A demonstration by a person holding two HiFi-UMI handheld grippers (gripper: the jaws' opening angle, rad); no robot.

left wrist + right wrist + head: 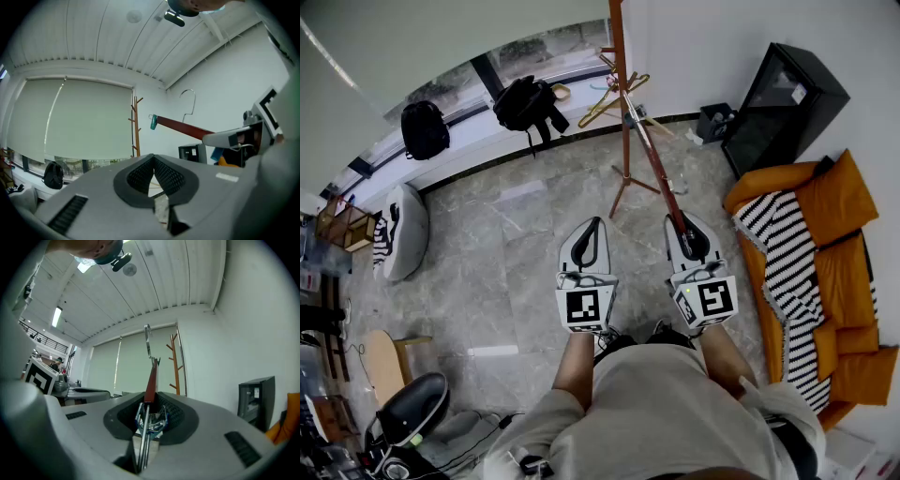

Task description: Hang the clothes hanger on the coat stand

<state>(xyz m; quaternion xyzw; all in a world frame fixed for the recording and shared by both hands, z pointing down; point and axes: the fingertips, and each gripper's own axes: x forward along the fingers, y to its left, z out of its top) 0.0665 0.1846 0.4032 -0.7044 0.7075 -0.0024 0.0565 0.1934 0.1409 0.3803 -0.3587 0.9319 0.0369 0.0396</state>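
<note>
The wooden coat stand [623, 103] rises from the stone floor ahead, near the window. My right gripper [692, 242] is shut on one end of a red-brown clothes hanger [654, 164], whose bar slants up toward the stand's pole. In the right gripper view the hanger's bar [151, 380] and metal clip sit between the pads of the right gripper [151, 406], the hook [147, 341] points up, and the stand [177, 364] is just to its right. My left gripper [586, 239] hangs beside it, shut and empty. The left gripper view shows that gripper [153, 161] closed, with the hanger [183, 126] and stand [136, 126] beyond.
Pale hangers [609, 98] hang on the stand. Two black backpacks [425, 128] [528, 103] sit on the window sill. A black cabinet [783, 103] and a small bin [712, 122] stand at the right wall. An orange sofa [825, 272] with a striped blanket is on the right, and a white cushion [398, 230] on the left.
</note>
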